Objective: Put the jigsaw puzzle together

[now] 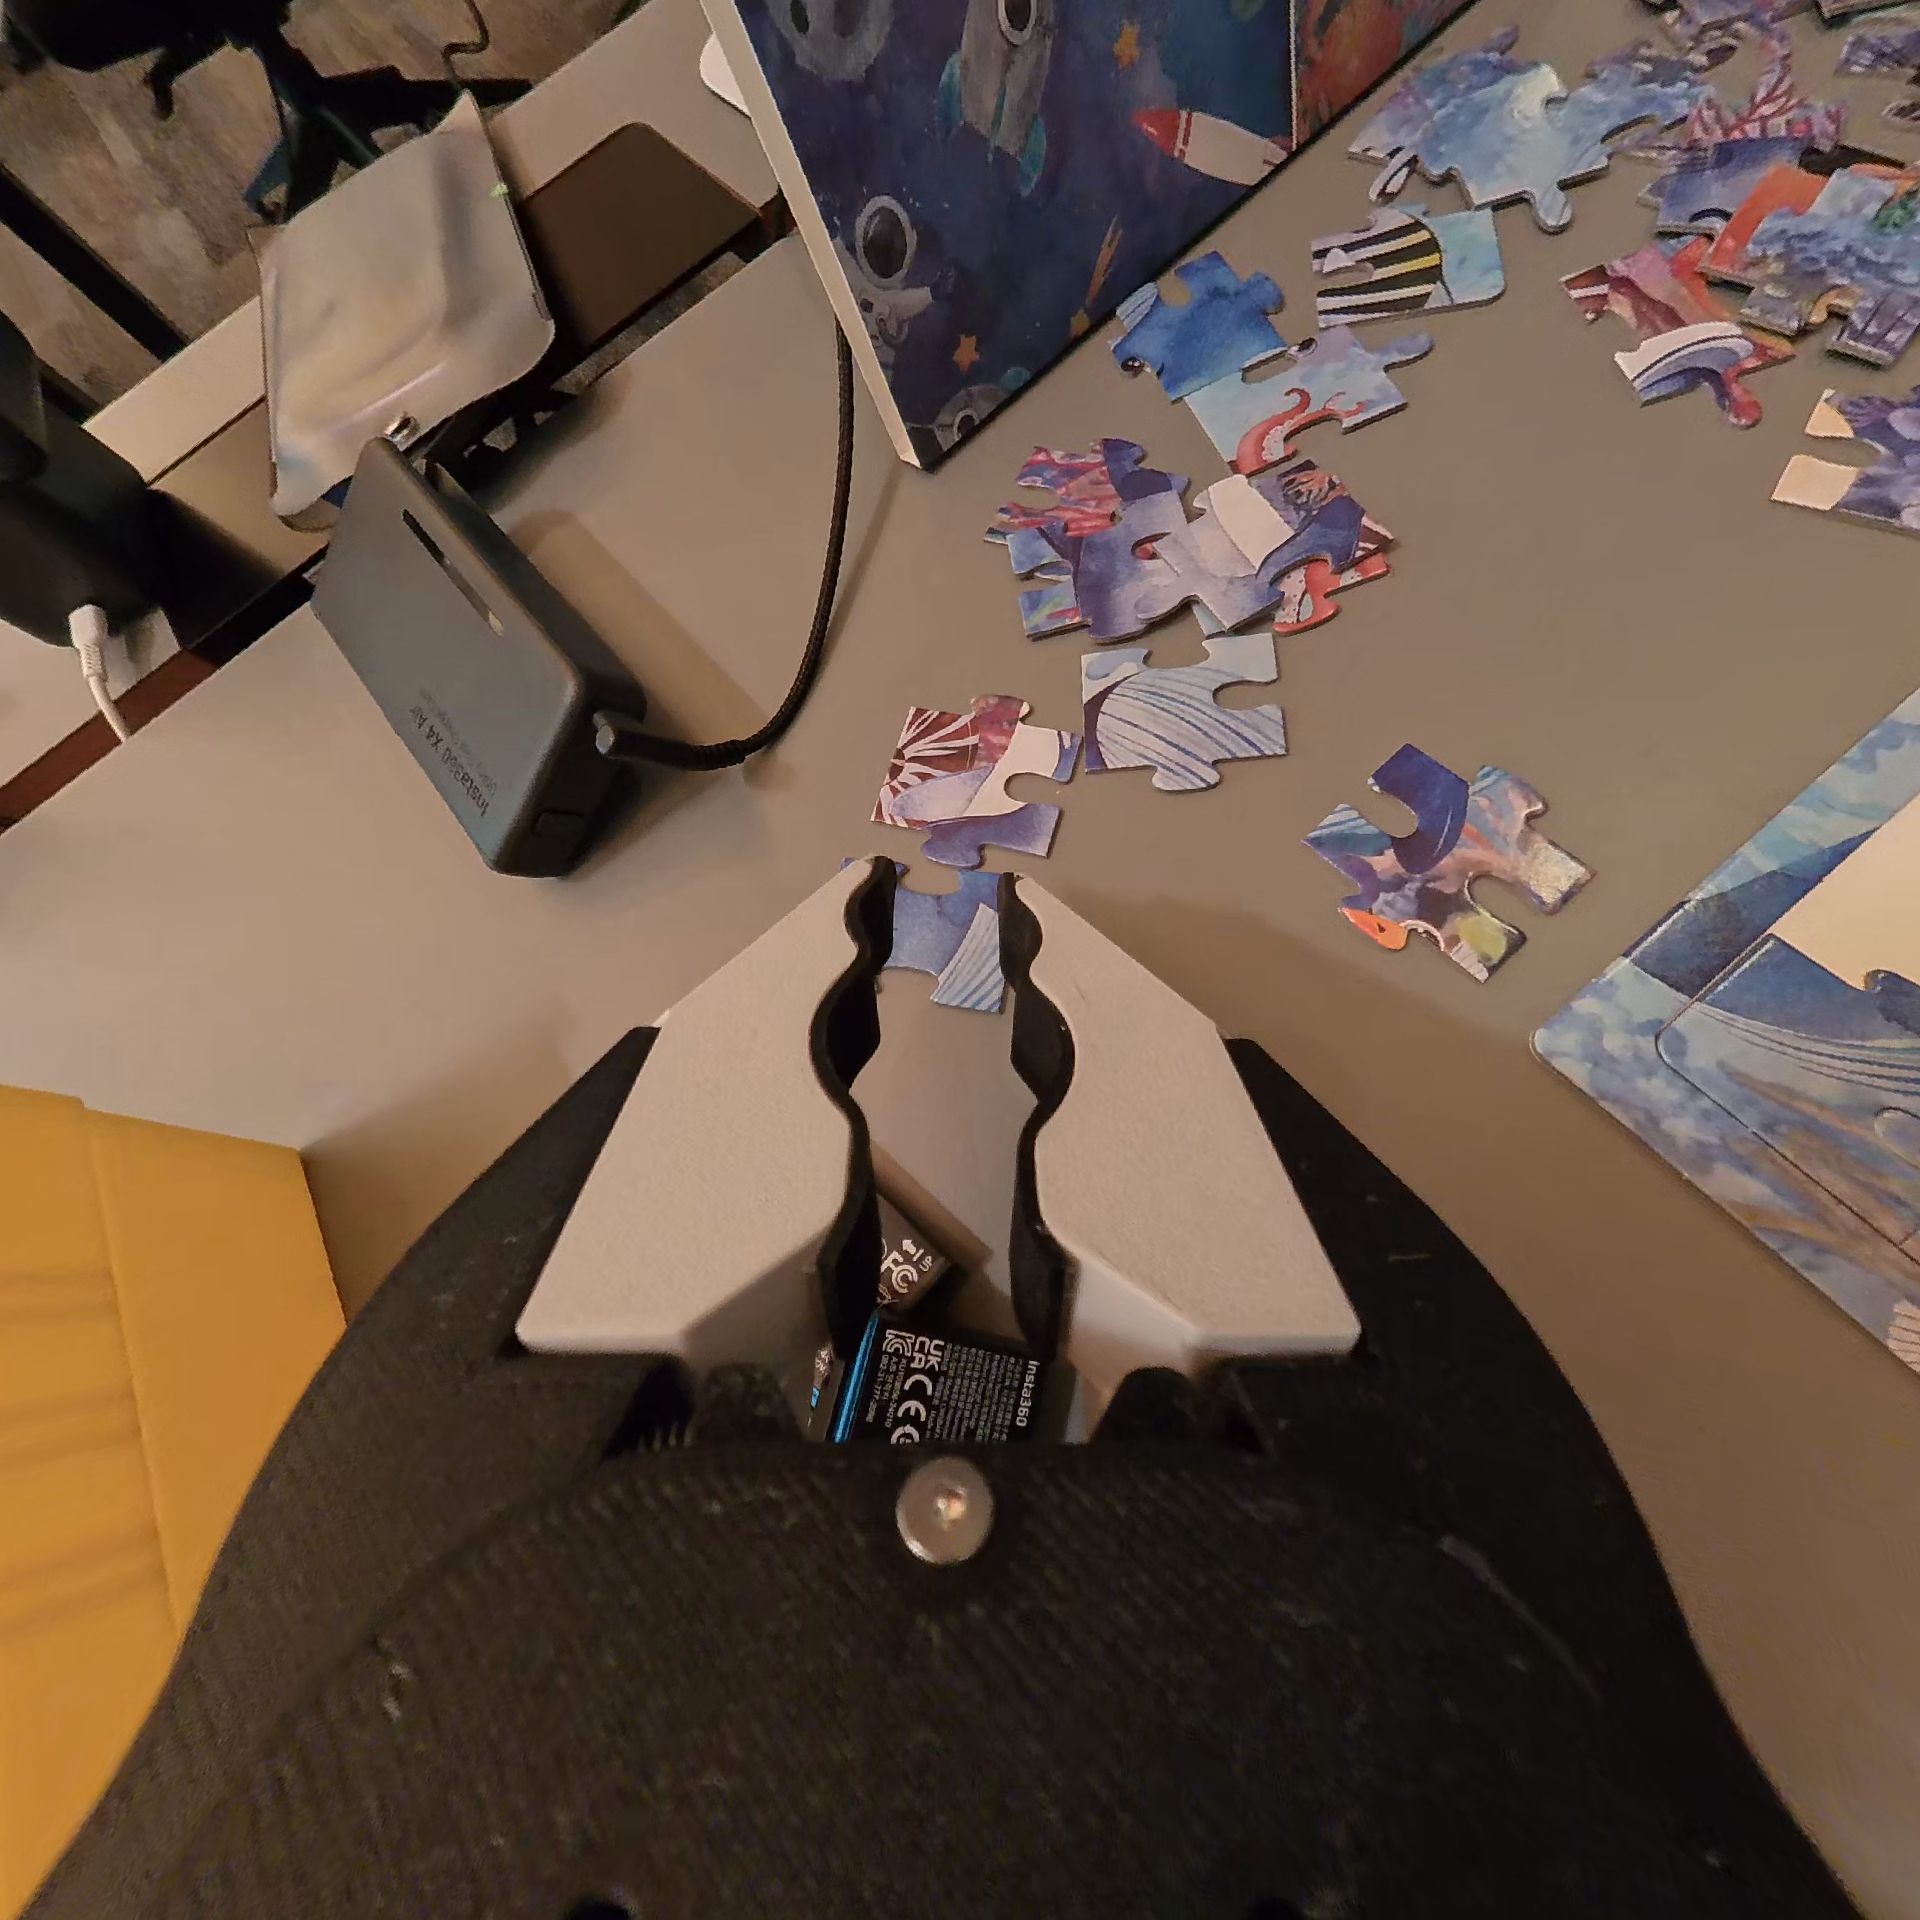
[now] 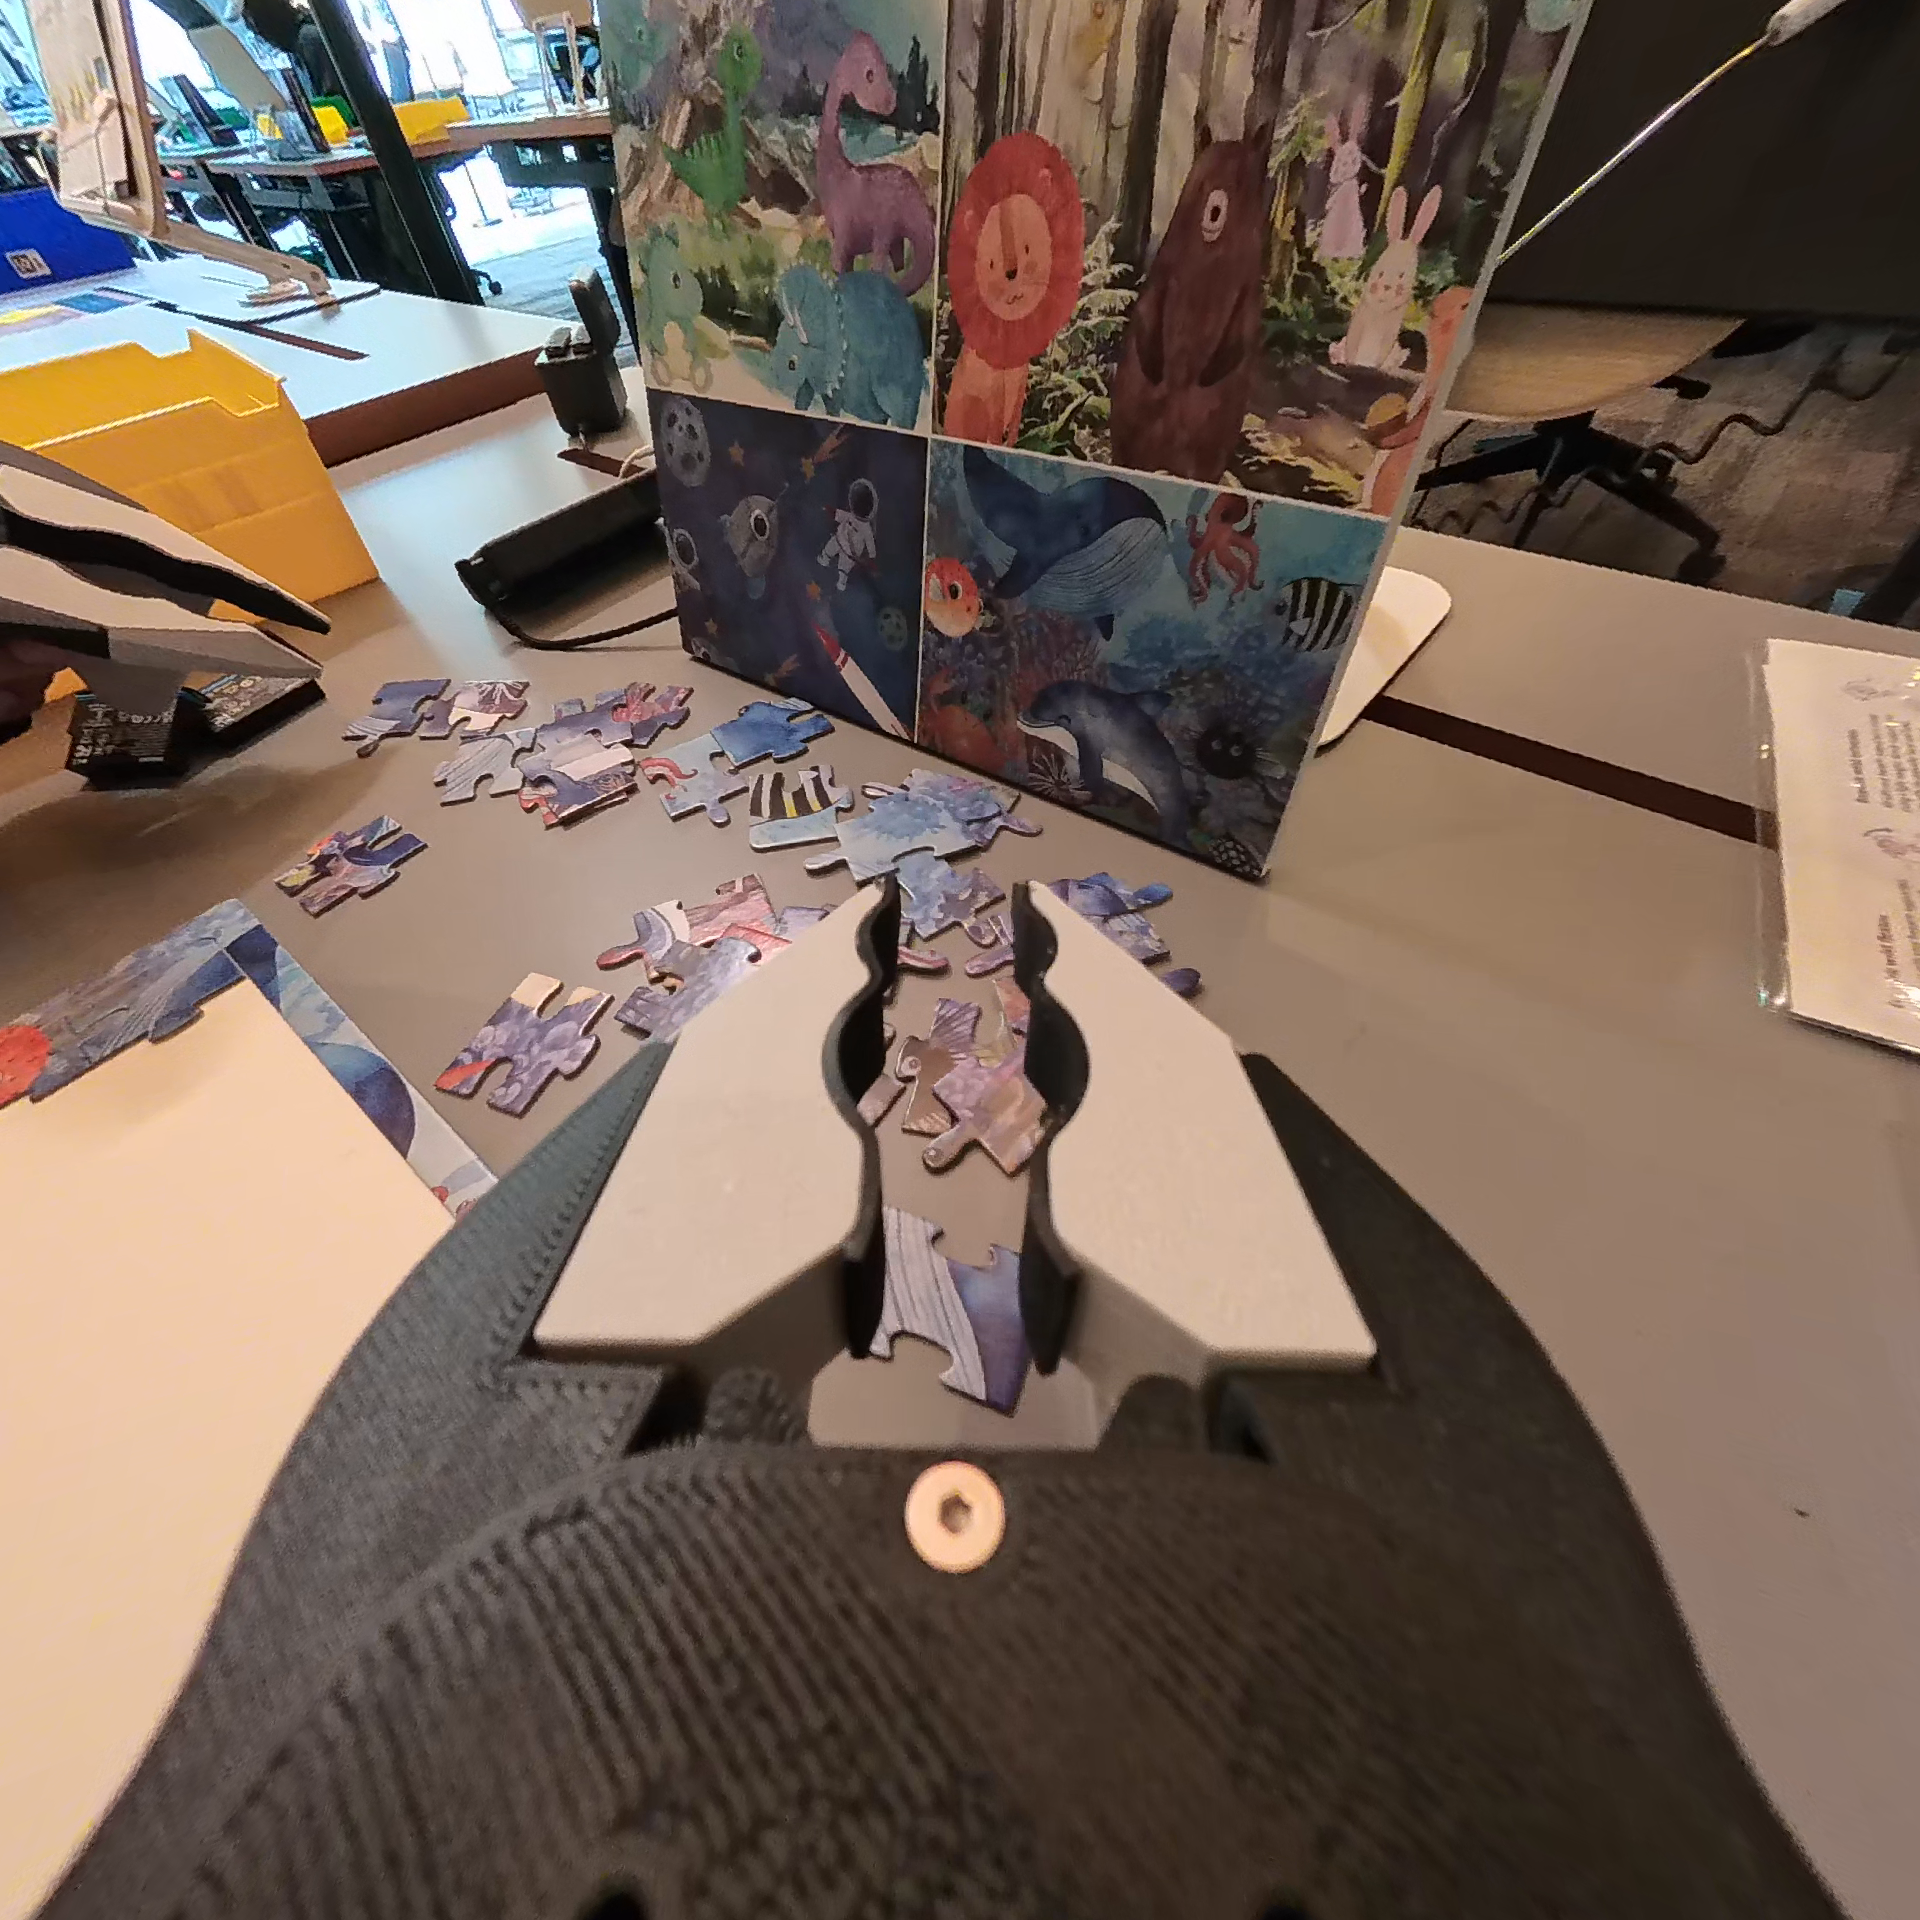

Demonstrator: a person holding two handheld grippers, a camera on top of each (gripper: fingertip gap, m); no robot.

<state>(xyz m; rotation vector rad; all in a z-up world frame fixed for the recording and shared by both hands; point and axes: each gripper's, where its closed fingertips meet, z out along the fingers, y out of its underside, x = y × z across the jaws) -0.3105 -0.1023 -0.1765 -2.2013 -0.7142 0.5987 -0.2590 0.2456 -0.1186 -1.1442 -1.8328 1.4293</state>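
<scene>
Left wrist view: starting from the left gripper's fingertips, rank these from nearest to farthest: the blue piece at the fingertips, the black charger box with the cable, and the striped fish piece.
1. Blue piece: right between the left gripper fingertips, on the table.
2. Black charger box: off to the left, cable plugged in.
3. Striped fish piece: far ahead on the right, near the upright puzzle box.

Blue-and-white striped puzzle piece (image 1: 954,951), grey table (image 1: 623,935)

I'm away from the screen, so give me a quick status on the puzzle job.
Left gripper open over a blue piece. Right gripper open above loose pieces. Puzzle tray mostly unfilled. Nothing blocking.
</scene>
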